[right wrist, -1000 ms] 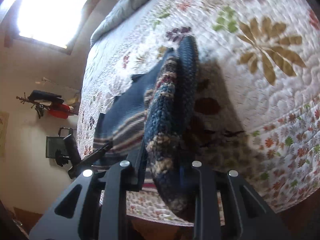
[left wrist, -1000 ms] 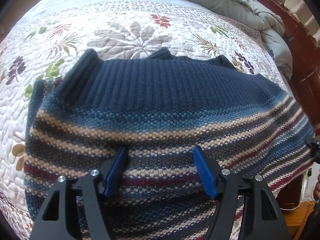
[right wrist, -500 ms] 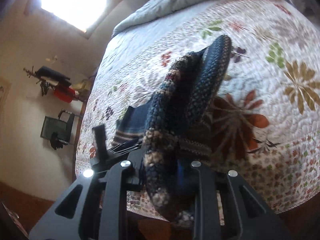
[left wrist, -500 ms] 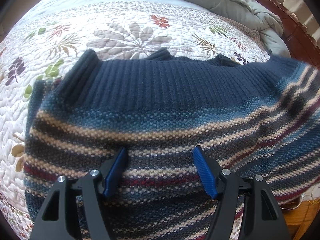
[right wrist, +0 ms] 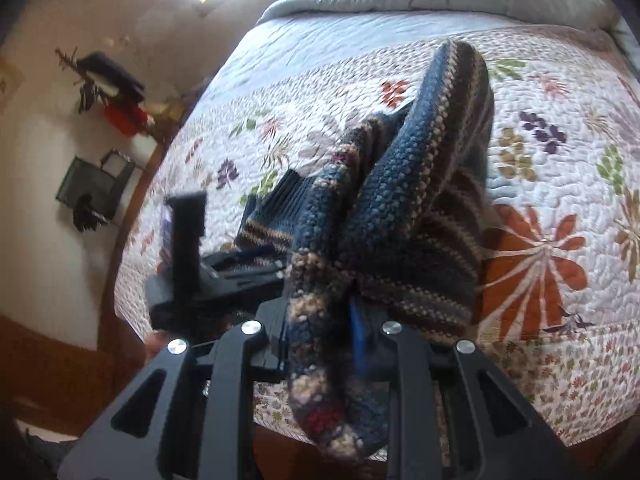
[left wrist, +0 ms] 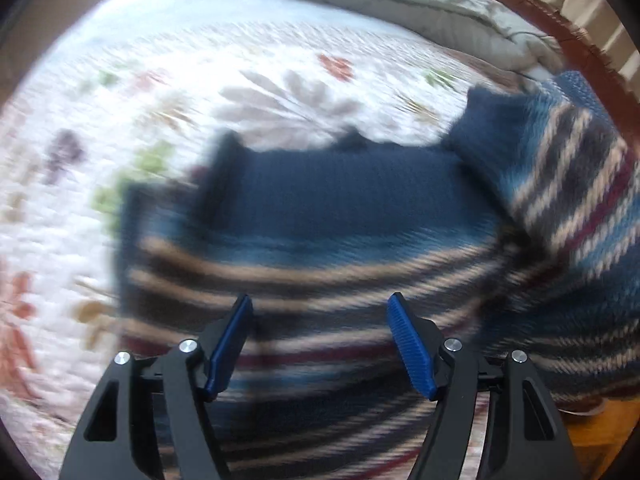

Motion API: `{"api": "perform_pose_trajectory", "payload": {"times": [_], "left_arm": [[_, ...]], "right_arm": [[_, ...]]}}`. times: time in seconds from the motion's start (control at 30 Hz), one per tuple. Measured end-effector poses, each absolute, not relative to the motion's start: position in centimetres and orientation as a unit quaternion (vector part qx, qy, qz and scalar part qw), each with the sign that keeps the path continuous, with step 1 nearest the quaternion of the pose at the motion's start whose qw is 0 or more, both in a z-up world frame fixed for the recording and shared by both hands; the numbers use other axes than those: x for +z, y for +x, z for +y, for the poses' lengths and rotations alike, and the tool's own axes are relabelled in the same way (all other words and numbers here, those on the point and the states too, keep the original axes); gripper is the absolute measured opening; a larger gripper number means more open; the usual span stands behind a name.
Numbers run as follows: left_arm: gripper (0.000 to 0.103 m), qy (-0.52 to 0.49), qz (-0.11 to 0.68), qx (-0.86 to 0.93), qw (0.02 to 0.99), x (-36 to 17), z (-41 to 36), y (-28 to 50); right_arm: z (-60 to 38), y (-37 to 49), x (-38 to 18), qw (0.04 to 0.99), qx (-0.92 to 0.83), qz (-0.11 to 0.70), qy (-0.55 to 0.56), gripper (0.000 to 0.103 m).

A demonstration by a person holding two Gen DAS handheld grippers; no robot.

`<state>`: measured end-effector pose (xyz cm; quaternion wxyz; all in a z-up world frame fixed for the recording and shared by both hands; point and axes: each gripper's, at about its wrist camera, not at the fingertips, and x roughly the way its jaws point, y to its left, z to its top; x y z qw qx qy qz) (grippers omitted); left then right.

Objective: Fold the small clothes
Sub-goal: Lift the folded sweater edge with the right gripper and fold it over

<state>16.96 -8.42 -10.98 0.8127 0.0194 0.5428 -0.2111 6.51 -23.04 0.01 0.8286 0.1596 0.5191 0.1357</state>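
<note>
A small knitted sweater (left wrist: 340,216), navy at the top with tan, maroon and blue stripes, lies on the floral quilt (left wrist: 160,92). My left gripper (left wrist: 320,340) is open and hovers just over its striped lower part, empty. My right gripper (right wrist: 320,340) is shut on the sweater's striped right edge (right wrist: 400,200) and holds it lifted off the bed. In the left wrist view that raised side (left wrist: 572,184) stands up at the right. The left gripper (right wrist: 192,264) shows at the left of the right wrist view.
A grey duvet (left wrist: 400,4) is bunched at the head of the bed. A wooden bed frame (left wrist: 592,52) runs along the right. A wall shelf with dark and red items (right wrist: 116,96) hangs beyond the bed's left side. The near bed edge (right wrist: 520,420) is close to my right gripper.
My right gripper has lifted the sweater's right side higher and swung it inward over the body. My left gripper has pulled back slightly and stayed open; the view is blurred by motion.
</note>
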Motion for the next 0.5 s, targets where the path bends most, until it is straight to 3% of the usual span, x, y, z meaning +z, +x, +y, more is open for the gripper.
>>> {"api": "perform_pose_trajectory", "payload": {"times": [0.5], "left_arm": [[0.071,-0.083,0.537,-0.181,0.820,-10.4,-1.4,19.9]], "right_arm": [[-13.5,8.3,-7.5,0.798,0.133,0.587,0.033,0.025]]}}
